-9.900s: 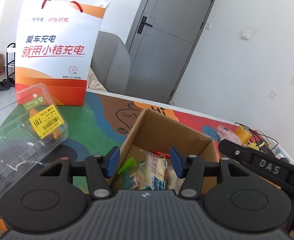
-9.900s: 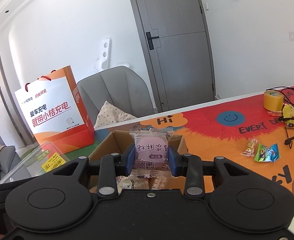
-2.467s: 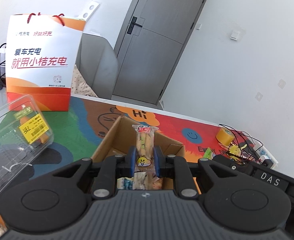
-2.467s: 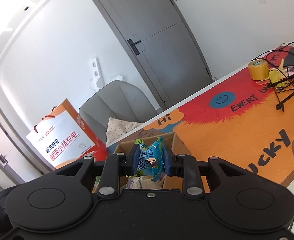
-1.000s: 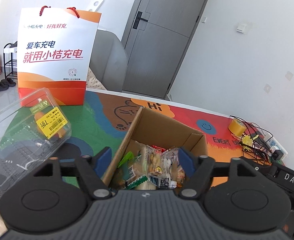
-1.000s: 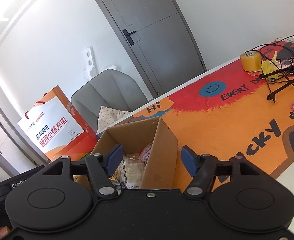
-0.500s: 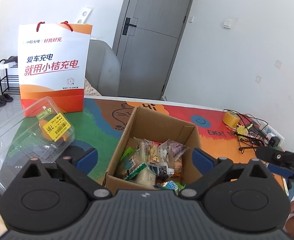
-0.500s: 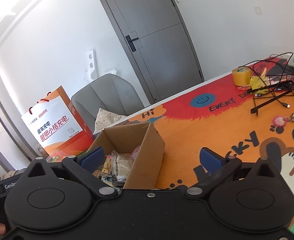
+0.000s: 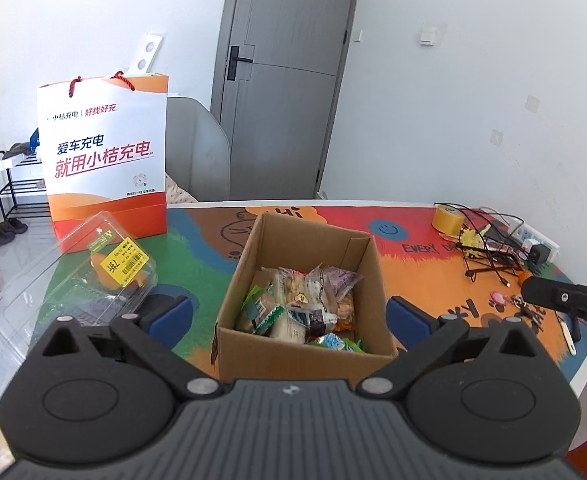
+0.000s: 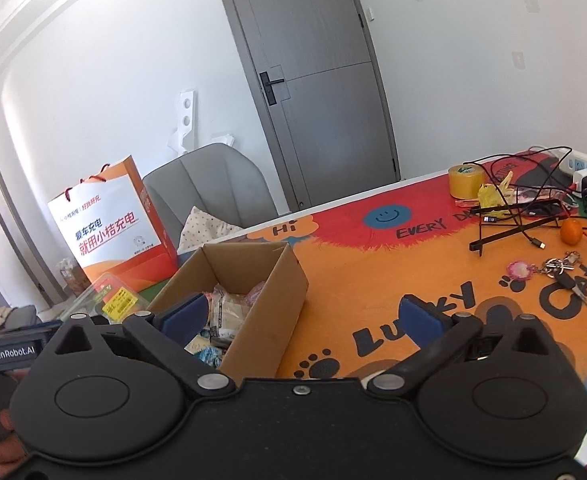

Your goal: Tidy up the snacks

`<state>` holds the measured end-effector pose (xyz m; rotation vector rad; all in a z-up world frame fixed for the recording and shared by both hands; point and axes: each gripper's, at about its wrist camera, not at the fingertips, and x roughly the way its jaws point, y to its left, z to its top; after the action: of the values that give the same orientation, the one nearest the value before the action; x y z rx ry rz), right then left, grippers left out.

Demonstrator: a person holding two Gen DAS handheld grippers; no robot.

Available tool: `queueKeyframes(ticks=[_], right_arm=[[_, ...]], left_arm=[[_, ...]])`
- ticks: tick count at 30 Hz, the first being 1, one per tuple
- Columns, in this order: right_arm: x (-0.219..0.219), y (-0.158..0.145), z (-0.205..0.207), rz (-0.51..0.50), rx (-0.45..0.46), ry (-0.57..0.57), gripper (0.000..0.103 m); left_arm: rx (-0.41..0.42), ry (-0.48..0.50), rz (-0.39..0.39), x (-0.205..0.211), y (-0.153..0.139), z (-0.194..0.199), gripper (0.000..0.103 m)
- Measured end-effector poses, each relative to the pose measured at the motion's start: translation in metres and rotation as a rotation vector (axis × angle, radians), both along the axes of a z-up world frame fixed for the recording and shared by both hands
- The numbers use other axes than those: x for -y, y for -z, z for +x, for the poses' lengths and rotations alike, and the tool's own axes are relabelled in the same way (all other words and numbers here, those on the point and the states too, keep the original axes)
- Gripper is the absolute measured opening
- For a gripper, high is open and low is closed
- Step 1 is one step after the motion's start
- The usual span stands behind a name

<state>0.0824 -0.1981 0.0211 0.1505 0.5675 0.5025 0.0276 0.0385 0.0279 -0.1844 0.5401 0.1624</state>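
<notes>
Both snacks held a moment ago now lie in the box [image 9: 305, 312] with the rest. The left gripper [image 9: 289, 316] and right gripper [image 10: 305, 316] stand wide and empty, drawn back from it. No loose snacks show on the mat [image 10: 393, 280], so sorting looks nearly done.

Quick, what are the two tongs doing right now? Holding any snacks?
Left tongs: wide open, holding nothing.
Right tongs: wide open, holding nothing.
The snacks lie in the cardboard box.
</notes>
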Motion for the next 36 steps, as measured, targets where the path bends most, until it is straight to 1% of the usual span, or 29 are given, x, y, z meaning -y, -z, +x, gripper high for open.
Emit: queueKeyframes(ticks=[2,7,10,15,18,22,25,29,34,36], right_arm=[[0.000,-0.002,-0.006,-0.023,0.008,-0.012,0.103],[0.007,-0.010,-0.017,-0.033,0.030,-0.024,0.103],[0.014,-0.013,-0.022,-0.020,0.032,-0.028,0.103],[0.024,-0.018,-0.033,-0.026,0.046,-0.020,0.103],[0.027,-0.020,-0.042,-0.026,0.052,-0.024,0.103],[0.029,-0.025,-0.053,-0.024,0.073,-0.034,0.103],[0.027,-0.029,-0.059,-0.022,0.083,-0.043,0.103],[0.023,-0.028,-0.059,-0.017,0.065,-0.075,0.103],[0.023,-0.030,-0.060,0.017,0.044,-0.084,0.103],[0.024,-0.031,-0.061,0.015,0.051,-0.077,0.103]], left_arm=[[-0.002,0.007,0.010,0.003,-0.002,-0.006,0.102],[-0.012,0.003,0.041,0.003,-0.008,-0.022,0.102],[-0.002,-0.004,0.050,0.002,-0.014,-0.033,0.102],[0.012,0.001,0.057,-0.003,-0.022,-0.047,0.102],[0.027,0.004,0.076,-0.005,-0.027,-0.053,0.102],[0.045,0.009,0.068,-0.008,-0.032,-0.062,0.102],[0.051,0.012,0.069,-0.010,-0.034,-0.065,0.102],[0.048,0.014,0.069,-0.010,-0.034,-0.064,0.102],[0.047,0.031,0.078,-0.005,-0.034,-0.066,0.102],[0.049,0.036,0.081,-0.004,-0.034,-0.066,0.102]])
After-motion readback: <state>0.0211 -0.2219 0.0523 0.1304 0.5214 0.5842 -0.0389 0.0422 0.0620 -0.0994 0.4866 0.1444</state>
